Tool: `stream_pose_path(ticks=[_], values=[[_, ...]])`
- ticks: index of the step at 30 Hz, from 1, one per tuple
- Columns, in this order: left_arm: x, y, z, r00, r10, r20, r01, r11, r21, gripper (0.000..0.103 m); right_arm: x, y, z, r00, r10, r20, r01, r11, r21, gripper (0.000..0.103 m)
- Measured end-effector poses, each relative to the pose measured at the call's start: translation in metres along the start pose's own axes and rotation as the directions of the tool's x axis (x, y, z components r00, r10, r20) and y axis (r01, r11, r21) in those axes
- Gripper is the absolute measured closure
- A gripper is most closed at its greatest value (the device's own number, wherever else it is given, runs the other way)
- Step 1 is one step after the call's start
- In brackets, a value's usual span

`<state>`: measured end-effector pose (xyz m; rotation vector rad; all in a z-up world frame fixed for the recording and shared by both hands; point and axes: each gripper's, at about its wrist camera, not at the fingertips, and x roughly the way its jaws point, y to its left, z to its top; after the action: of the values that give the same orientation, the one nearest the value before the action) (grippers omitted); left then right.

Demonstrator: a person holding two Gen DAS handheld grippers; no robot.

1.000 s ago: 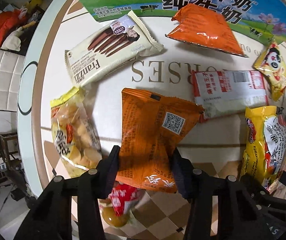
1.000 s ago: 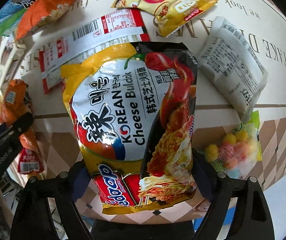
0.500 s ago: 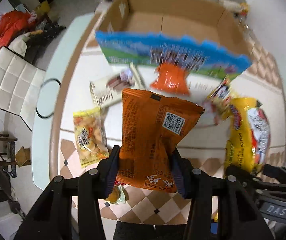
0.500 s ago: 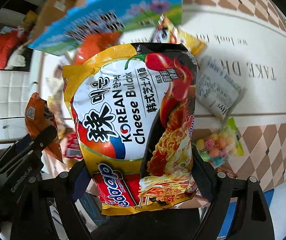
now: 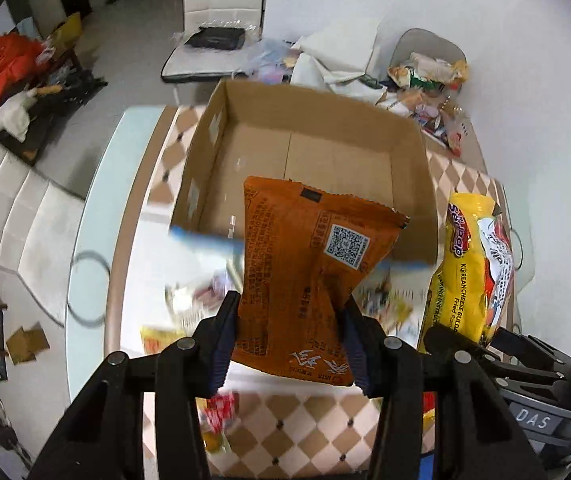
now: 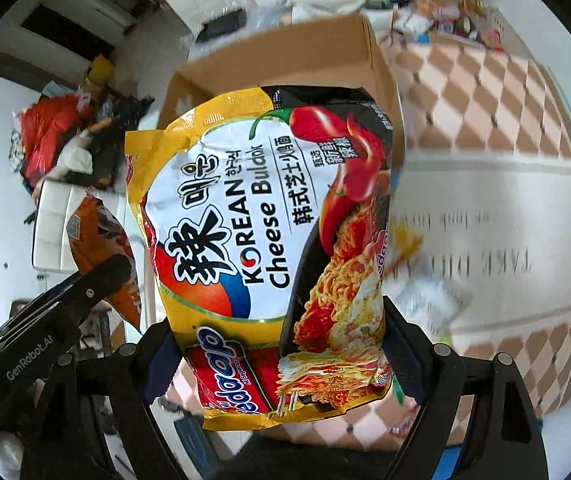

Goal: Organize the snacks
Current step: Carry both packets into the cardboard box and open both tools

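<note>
Snacks (image 5: pixel 305 280) higher now (box (image 5: pixel 309 152) visible)

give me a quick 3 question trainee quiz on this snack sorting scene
1. True or false: the left tongs are shut on an orange packet.
2. What do the right tongs hold? A) yellow noodle pack B) biscuit box C) nothing
3. Fill in: the cardboard box on the table looks ___ inside.

Key: 1 true. 2 A, the yellow noodle pack. 3 empty.
</note>
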<state>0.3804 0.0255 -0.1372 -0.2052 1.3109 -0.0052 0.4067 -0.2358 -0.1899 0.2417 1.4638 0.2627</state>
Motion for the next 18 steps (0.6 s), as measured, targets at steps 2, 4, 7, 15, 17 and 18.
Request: stream_pose_path(ticks=[2,4,7,15,17,18], values=[[0.007,0.002,0.029,0.999,-0.027,-0.029,0.028,1.000,0.002,0.058,0.000,0.007,0.028,1.000,-0.021,0.013,0.020,1.000,0.024,0.013],[0.025,0.007,0.061,0.995,-0.062,-0.074,0.062,0.998,-0.001,0.058,0.009,0.013,0.057,0.999,-0.038,0.016,0.037,0.998,0.054,0.013],[0.059,0.013,0.104,0.984,-0.095,-0.149,0.095,0.995,-0.008,0.057,0.031,0.014,0.096,0.997,-0.075,0.006,0.074,0.993,0.094,0.013],[0.165,0.025,0.166,0.940,-0.109,-0.322,0.099,0.994,-0.048,0.057,0.154,0.014,0.190,0.983,-0.130,-0.128,0.154,0.968,0.197,0.013],[0.191,0.027,0.173,0.928,-0.104,-0.359,0.092,0.994,-0.051,0.057,0.176,0.011,0.202,0.976,-0.155,-0.154,0.184,0.962,0.201,0.013],[0.198,0.026,0.176,0.923,-0.101,-0.371,0.090,0.995,-0.048,0.058,0.185,0.012,0.205,0.972,-0.167,-0.162,0.198,0.960,0.197,0.013]])
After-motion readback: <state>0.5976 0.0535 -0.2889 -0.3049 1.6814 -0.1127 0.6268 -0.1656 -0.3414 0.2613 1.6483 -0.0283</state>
